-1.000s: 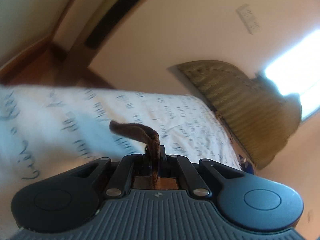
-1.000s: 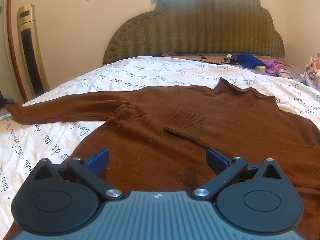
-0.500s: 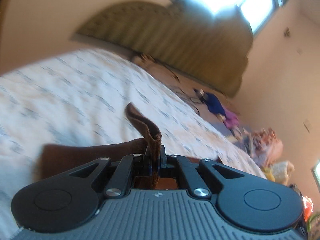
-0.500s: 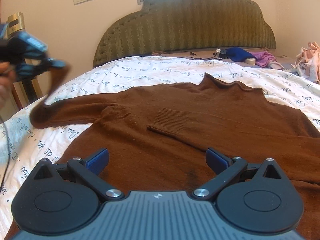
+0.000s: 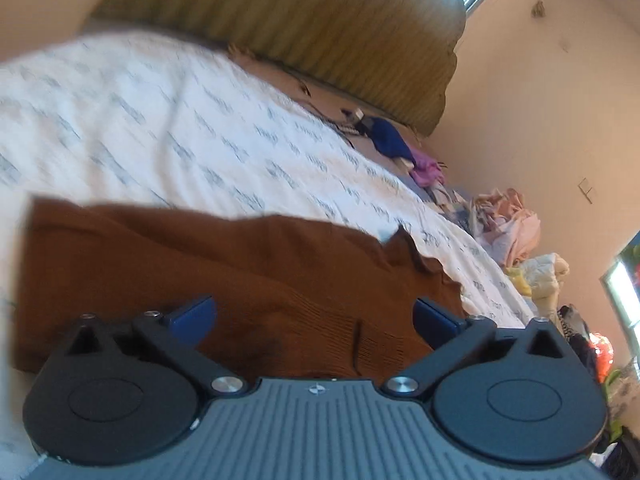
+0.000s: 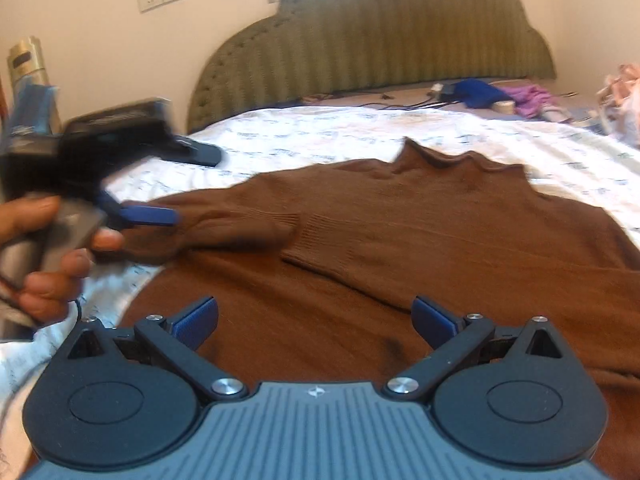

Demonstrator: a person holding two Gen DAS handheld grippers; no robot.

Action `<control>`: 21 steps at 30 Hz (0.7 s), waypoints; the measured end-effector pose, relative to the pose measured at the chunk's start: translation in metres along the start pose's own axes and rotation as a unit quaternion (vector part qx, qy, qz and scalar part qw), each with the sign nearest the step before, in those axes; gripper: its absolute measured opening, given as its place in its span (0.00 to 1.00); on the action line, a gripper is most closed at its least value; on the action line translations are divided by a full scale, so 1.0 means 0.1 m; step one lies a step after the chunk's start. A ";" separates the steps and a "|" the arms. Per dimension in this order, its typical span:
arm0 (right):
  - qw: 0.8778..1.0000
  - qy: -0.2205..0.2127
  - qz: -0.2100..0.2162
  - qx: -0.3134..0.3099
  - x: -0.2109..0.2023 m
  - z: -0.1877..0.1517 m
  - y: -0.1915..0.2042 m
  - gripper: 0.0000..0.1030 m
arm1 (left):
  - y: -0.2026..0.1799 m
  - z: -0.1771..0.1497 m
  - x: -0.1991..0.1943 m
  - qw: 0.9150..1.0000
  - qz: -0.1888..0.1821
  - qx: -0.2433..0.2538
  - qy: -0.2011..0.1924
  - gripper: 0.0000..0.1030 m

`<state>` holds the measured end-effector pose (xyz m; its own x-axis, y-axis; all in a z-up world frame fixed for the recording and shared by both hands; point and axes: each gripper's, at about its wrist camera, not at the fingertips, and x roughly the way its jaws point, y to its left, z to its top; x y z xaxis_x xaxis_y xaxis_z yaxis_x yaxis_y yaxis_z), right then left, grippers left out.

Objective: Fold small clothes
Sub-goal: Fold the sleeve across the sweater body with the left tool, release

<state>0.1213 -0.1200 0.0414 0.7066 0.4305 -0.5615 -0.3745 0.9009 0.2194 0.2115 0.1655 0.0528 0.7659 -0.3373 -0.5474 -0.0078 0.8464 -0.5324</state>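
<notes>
So the brown sweater (image 6: 420,240) was lying flat on the bed (image 6: 320,132), spread over the white sheet with the scribbly writing on it, collar pointing toward the green padded headboard (image 6: 372,40). Both sleeves were folded in across the chest, and the ribbed cuffs ended up right next to each other around the middle of the body.

The left gripper (image 5: 314,316) was right over that folded-in sleeve, with its jaws opening and already spread really wide. The blue pads (image 5: 192,314) weren't pressing on anything; the knit and one ribbed cuff (image 5: 376,344) just sat on the bed in the gap between and below them. From the right wrist camera you could see the same gripper (image 6: 160,184) coming in from the left side, pretty blurry, with a hand (image 6: 44,256) wrapped around its handle and one blue finger sticking out just over the sleeve.

The right gripper (image 6: 314,316) was also wide open and empty, hovering above the lower part of the sweater, with plain brown fabric ahead of its fingers.

Beyond the collar, near the headboard, there was a blue cloth (image 6: 480,92), a purple one (image 6: 532,96) and some cables. A pile of pale clothes (image 5: 508,224) sat off to the right.
</notes>
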 end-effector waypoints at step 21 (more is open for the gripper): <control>0.944 0.102 0.162 0.269 1.31 0.65 -0.34 1.00 | 0.83 0.13 -0.21 0.998 0.039 -0.032 0.049 0.99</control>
<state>0.2657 -0.0910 0.0126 0.4561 0.7183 -0.5254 -0.1542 0.6452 0.7483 0.2030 0.2486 0.0289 0.6946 -0.3137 -0.6474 -0.1080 0.8442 -0.5250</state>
